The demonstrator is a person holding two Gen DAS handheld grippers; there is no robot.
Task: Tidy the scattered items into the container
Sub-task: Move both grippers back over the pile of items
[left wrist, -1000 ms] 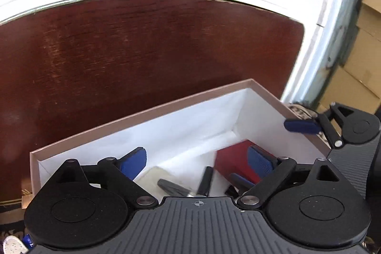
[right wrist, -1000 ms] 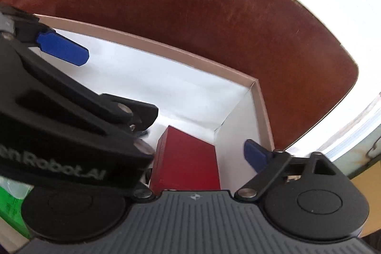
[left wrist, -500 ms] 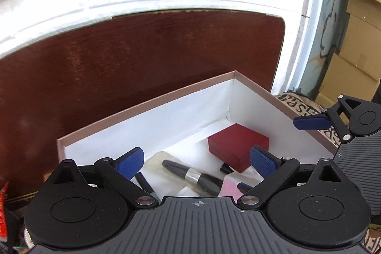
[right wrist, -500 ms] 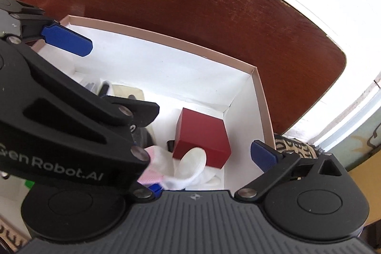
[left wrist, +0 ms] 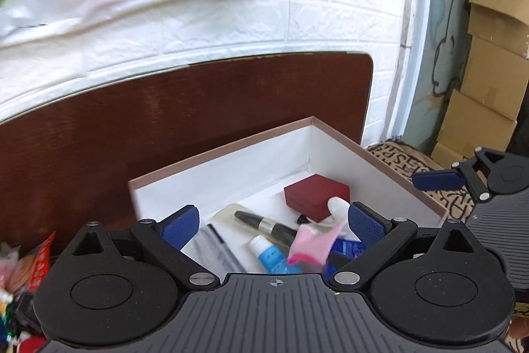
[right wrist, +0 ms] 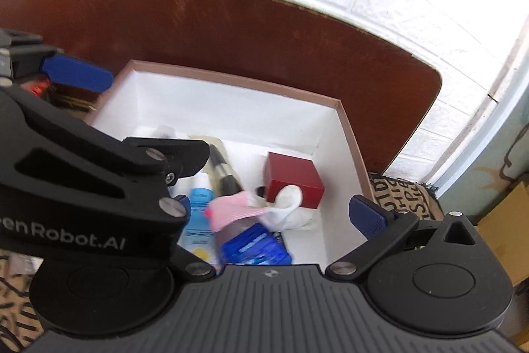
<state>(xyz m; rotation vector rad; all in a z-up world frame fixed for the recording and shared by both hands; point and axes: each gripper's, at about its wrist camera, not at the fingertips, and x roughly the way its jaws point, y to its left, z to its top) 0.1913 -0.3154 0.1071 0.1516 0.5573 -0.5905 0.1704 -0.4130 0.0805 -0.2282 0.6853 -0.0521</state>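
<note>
Grippers sit nearest: the left gripper and right gripper both gape wide with nothing between their pads, above the box. Inside it, at six o'clock, lie a blue tube, a blue packet and a pink-and-white sock; a black marker lies at centre, a red case toward one o'clock. Judged from this, a drop is done; next comes reaching for clutter at nine o'clock. Beyond stands the brown table.

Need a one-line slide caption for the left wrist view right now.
Open left gripper above the white-lined cardboard box holding a dark red case, black marker and pink-and-white sock.
</note>
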